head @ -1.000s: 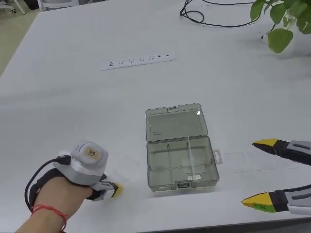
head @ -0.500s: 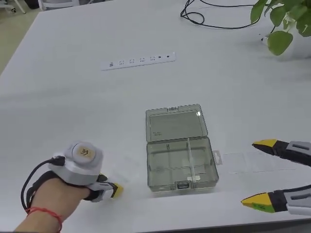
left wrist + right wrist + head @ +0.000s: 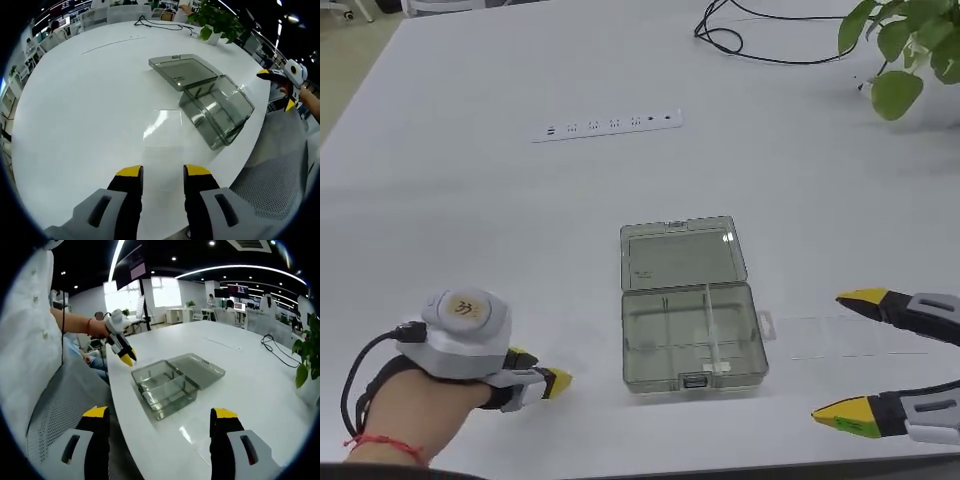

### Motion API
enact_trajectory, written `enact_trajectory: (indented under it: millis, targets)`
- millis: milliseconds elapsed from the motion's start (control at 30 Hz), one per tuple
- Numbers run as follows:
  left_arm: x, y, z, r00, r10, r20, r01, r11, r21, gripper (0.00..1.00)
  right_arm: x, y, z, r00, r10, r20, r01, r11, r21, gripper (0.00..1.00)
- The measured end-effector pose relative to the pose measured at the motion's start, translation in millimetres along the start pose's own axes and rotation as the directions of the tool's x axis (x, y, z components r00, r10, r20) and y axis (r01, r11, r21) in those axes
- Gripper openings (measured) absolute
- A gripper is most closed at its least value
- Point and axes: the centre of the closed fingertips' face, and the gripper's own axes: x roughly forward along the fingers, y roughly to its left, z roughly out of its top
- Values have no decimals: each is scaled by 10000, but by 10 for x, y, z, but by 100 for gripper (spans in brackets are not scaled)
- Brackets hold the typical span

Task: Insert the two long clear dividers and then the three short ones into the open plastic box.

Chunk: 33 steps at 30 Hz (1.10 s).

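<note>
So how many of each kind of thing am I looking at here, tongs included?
Tongs: 2, left tongs and right tongs
Plastic box: 1
Power strip: 1
Black cable: 1
Leafy plant: 1
Total: 6
The clear dividers are left out, as they are too faint to count.

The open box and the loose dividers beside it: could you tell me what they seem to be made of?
Open box: smoky translucent hard plastic, glossy; the table shows through its walls and lid. Dividers: clear thin plastic sheet, probably rigid; nearly invisible save for faint edges and glare.
</note>
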Motion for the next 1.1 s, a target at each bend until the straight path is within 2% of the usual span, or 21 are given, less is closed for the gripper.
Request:
enact_trajectory:
  millis: [133,267,367,433,600,700,733,800,833,867,967,1067,1100]
  targets:
    - [-54,-52,45,9993,-186,337,187,9998,-23,30,6,13,17,10000,3,-52,-3,10000,-5,83]
    - [-115,-108,117,9962,-385,787,413,9986,-340,30,6,23,57,10000,-26,-39,26,10000,33,82]
    - [-185,-160,237,9890,-589,1357,651,9970,-417,30,12,39,91,10000,-15,-35,16,9999,101,81]
    - [-232,-190,298,9848,-671,1602,754,9961,-466,30,30,58,131,10000,-7,-68,8,9999,138,80]
    - [-329,-294,504,9635,-1023,2474,1172,9920,-466,30,96,96,263,10000,21,45,-23,9992,390,77]
    - [-396,-375,628,9464,-1211,2996,1378,9898,-350,30,148,106,358,9999,-36,148,29,9987,503,76]
    - [-407,-396,649,9436,-1264,3062,1445,9888,-374,30,161,112,391,9998,-48,200,36,9982,591,75]
    - [-432,-465,715,9316,-1445,3335,1647,9858,-328,30,158,98,444,9992,-72,387,46,9977,672,74]
    - [-420,-466,736,9275,-1537,3408,1746,9841,-312,30,162,91,468,9990,-102,433,71,9975,707,72]
    - [-422,-478,745,9258,-1574,3438,1789,9834,-317,30,187,100,522,9988,-132,477,94,9968,789,71]
    - [-440,-598,823,9067,-1913,3759,2183,9754,-301,30,231,94,650,9976,-249,650,188,9956,923,66]
    - [-452,-697,877,8917,-2147,3986,2501,9675,-384,30,271,98,800,9948,-317,971,196,9922,1233,63]
    - [-449,-722,900,8837,-2261,4099,2640,9638,-377,30,292,84,848,9937,-450,1030,296,9888,1461,61]
